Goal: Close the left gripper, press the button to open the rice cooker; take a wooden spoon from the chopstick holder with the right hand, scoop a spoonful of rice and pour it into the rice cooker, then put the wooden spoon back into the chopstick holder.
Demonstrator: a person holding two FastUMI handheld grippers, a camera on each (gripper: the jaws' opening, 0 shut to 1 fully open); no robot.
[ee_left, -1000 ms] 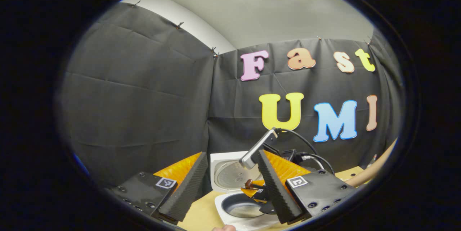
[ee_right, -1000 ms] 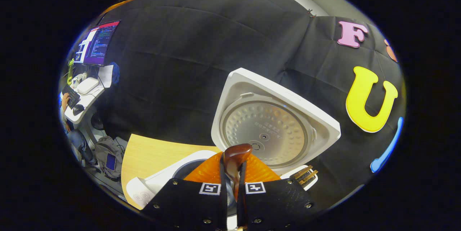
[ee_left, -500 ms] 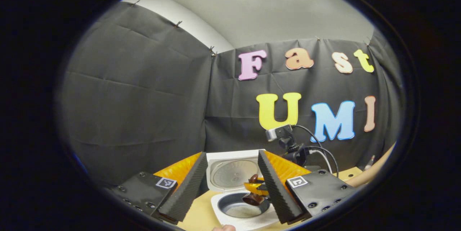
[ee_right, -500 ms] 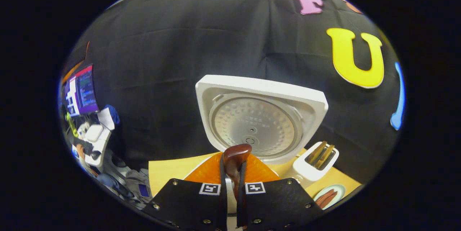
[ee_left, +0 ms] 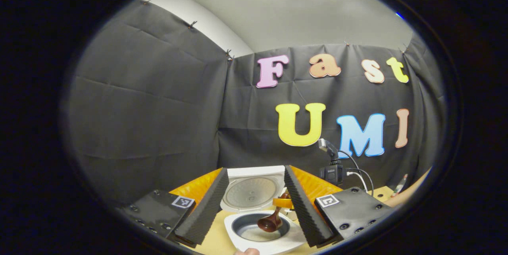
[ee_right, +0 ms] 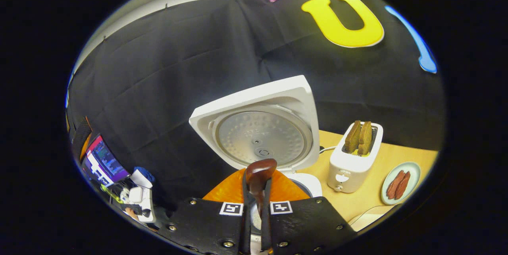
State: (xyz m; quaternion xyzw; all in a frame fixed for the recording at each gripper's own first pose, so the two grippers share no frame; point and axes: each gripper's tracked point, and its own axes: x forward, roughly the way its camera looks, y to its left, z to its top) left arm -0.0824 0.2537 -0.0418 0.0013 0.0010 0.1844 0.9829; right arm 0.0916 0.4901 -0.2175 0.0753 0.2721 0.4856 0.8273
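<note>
The white rice cooker [ee_left: 234, 240] stands with its lid [ee_left: 250, 187] raised and its dark inner pot [ee_left: 244, 229] showing. My left gripper [ee_left: 256, 169] is open, with the cooker framed between its fingers, farther off. The wooden spoon [ee_left: 270, 222] hangs tilted, bowl down, over the pot. My right gripper [ee_left: 282, 202] holds it from the right. In the right gripper view my right gripper [ee_right: 256, 191] is shut on the wooden spoon [ee_right: 260, 171], whose rounded end sticks out in front of the lid [ee_right: 260, 128].
A white toaster [ee_right: 353, 159] with two bread slices stands right of the cooker on the wooden table [ee_right: 393, 151]. A plate [ee_right: 408, 167] with sausages lies beyond it. A desk with a monitor [ee_right: 105, 159] sits outside the booth at lower left.
My right gripper has rolled and shifted, turning the spoon's bowl downward over the pot. The toaster and plate have come into its view. My left gripper has hardly moved.
</note>
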